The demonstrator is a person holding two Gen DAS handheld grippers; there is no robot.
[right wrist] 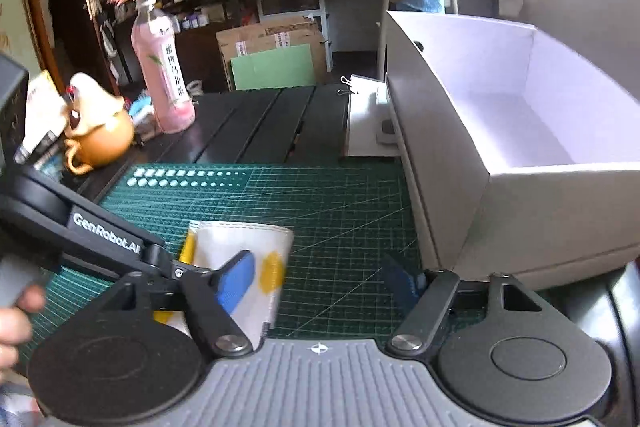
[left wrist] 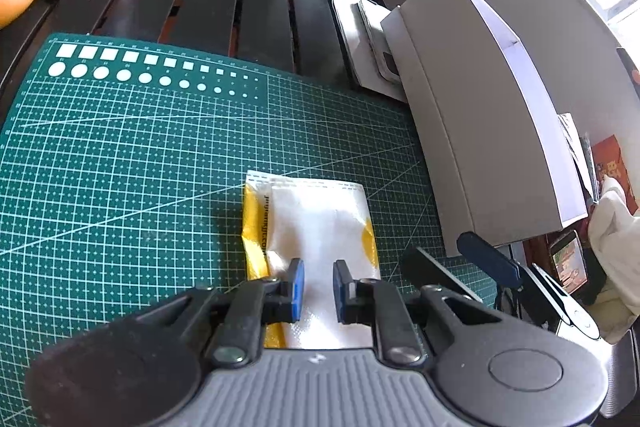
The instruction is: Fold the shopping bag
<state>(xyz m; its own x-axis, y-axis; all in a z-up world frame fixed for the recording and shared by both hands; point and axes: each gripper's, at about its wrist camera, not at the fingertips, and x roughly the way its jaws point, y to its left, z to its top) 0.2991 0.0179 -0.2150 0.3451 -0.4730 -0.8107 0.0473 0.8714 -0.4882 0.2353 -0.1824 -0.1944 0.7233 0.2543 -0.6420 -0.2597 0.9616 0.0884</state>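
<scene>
The shopping bag (left wrist: 316,223) is white with yellow spots and lies folded into a small rectangle on the green cutting mat (left wrist: 140,155). My left gripper (left wrist: 319,287) hovers over the bag's near end, its blue pads a small gap apart with nothing between them. In the right wrist view the bag (right wrist: 244,247) lies at lower left. My right gripper (right wrist: 320,283) is wide open, its left pad (right wrist: 236,281) over the bag and its right pad (right wrist: 400,281) over the mat. The left gripper's arm (right wrist: 100,227) reaches in from the left.
A large open white box (right wrist: 500,131) stands at the mat's right edge. A pink bottle with a flower (right wrist: 164,79) and an orange teapot (right wrist: 100,135) stand at the far left on the dark slatted table (left wrist: 248,11). White papers with a binder clip (right wrist: 364,115) lie behind the mat.
</scene>
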